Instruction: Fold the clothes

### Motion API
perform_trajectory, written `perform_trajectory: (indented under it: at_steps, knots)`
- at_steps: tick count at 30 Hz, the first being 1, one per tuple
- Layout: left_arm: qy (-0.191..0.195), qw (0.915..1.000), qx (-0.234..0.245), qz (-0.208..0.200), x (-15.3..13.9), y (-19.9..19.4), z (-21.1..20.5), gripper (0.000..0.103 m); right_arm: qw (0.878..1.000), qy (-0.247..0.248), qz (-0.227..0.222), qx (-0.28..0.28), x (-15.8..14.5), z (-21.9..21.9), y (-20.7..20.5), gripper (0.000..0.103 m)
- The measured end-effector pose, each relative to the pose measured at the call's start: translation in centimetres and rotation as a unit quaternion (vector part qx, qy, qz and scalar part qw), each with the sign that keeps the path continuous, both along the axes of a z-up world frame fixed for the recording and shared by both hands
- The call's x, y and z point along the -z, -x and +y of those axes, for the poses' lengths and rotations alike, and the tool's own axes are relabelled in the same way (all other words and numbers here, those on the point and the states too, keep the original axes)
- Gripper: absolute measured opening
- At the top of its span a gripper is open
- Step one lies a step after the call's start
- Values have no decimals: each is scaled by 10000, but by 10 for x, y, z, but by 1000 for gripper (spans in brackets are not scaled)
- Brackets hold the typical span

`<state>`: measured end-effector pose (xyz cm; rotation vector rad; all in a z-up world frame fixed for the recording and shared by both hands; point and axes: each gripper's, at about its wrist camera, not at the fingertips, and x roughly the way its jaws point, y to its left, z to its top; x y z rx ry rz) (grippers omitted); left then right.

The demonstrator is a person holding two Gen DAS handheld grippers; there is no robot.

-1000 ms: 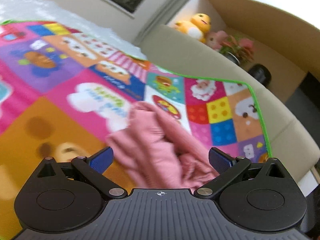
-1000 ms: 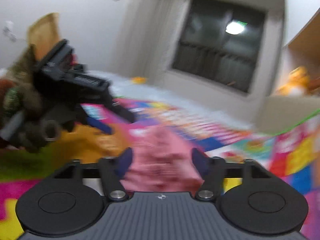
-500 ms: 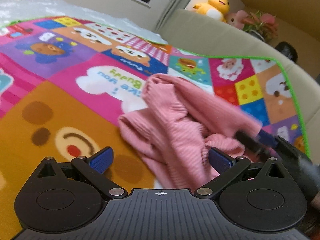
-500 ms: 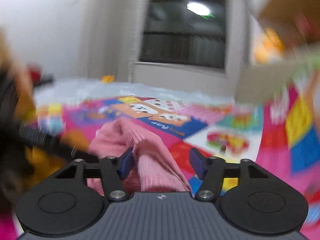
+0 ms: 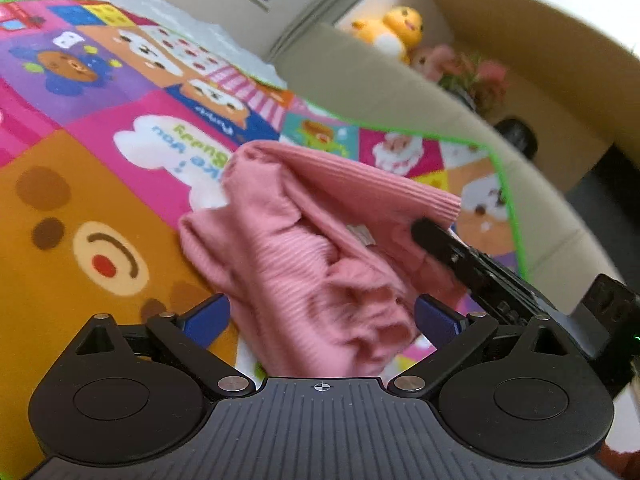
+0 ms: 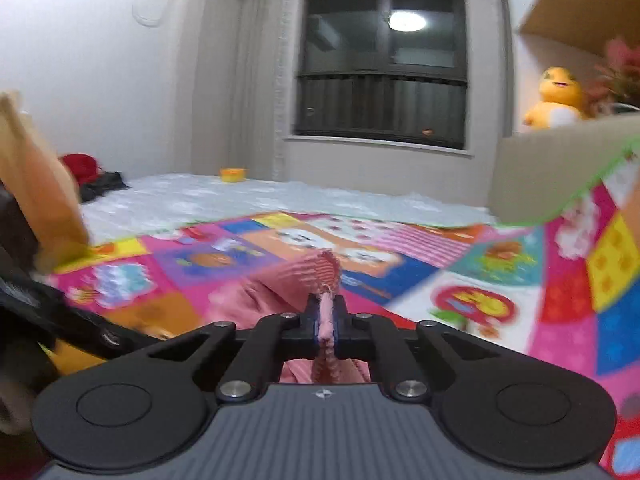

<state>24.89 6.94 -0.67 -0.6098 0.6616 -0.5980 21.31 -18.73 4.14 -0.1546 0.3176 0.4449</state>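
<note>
Right then, the pink ribbed sweater (image 5: 320, 248) lay crumpled on the bright cartoon play mat (image 5: 100, 168), near the mat's green-edged corner, one ribbed hem lifted off the heap. The right tool (image 6: 328, 316) was clenched on that hem, a thin fold of pink knit pinched between its blue pads, the rest of the garment trailing away on the mat in front. Seen from the left wrist camera, the same right tool (image 5: 436, 236) came in from the right side as a dark bar, its tip buried in the sweater's upper edge.

The left tool (image 5: 320, 316) hung low over the near end of the heap with its blue pads (image 5: 208, 316) spread wide, gripping nothing, the bunched fabric lying between and just beyond them.

Past the mat, a beige padded edge (image 5: 360, 80) curved round the corner. Behind it sat a yellow plush toy (image 5: 396, 28) and some pink flowers (image 5: 480, 76) inside a cardboard-coloured recess. From the right wrist camera, a dark window (image 6: 384, 60) with a reflected ceiling light stood at the far wall, pale sheeting (image 6: 240, 200) covered the floor beyond the mat, and a small yellow object (image 6: 234, 174) rested on it.
</note>
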Motion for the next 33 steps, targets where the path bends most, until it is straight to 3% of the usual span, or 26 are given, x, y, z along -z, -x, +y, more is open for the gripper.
perform_trajectory:
  at_steps: [4, 7, 9, 11, 13, 15, 17, 20, 23, 26, 29, 31, 33]
  knots:
    - [112, 9987, -453, -212, -16, 6, 30, 101, 9903, 1078, -39, -878, 33, 57, 28, 6]
    - [-30, 9985, -495, -217, -23, 5, 36, 101, 9835, 1495, -129, -1014, 63, 81, 42, 6]
    - [-309, 9985, -417, -149, -20, 0, 29, 101, 9775, 1807, -355, -1028, 75, 92, 52, 6]
    - [-654, 9972, -352, -12, -10, -5, 18, 101, 9777, 1782, -335, -1064, 71, 90, 53, 8]
    - [-924, 9949, -374, 137, 2, -8, 10, 101, 9806, 1577, -196, -1151, 59, 79, 52, 11]
    - [-980, 9941, -401, 236, 13, -9, 9, 101, 9841, 1263, 16, -1252, 46, 62, 51, 27]
    - [-916, 9948, -388, 222, 20, -8, 13, 101, 9879, 712, 350, -1333, 29, 34, 50, 60]
    - [-855, 9960, -223, 124, 22, -5, 12, 101, 9908, -347, 873, -977, 13, -17, 31, 69]
    - [-765, 9971, 14, 53, 25, -2, 8, 101, 9839, -1255, 1225, -351, 9, -60, -3, 74]
    - [-594, 9981, 160, 31, 28, 0, 5, 98, 9673, -1988, 1575, 39, 21, -88, -50, 74]
    - [-191, 9992, 307, 174, 29, -3, 3, 84, 9469, -2495, 2027, 59, 46, -100, -101, 74]
    - [-117, 9991, 324, 237, 29, -7, -1, 82, 9249, -2878, 2482, -114, 66, -99, -133, 74]
    - [-143, 9990, 360, 227, 29, -9, -7, 80, 8901, -3329, 3100, -270, 90, -98, -151, 74]
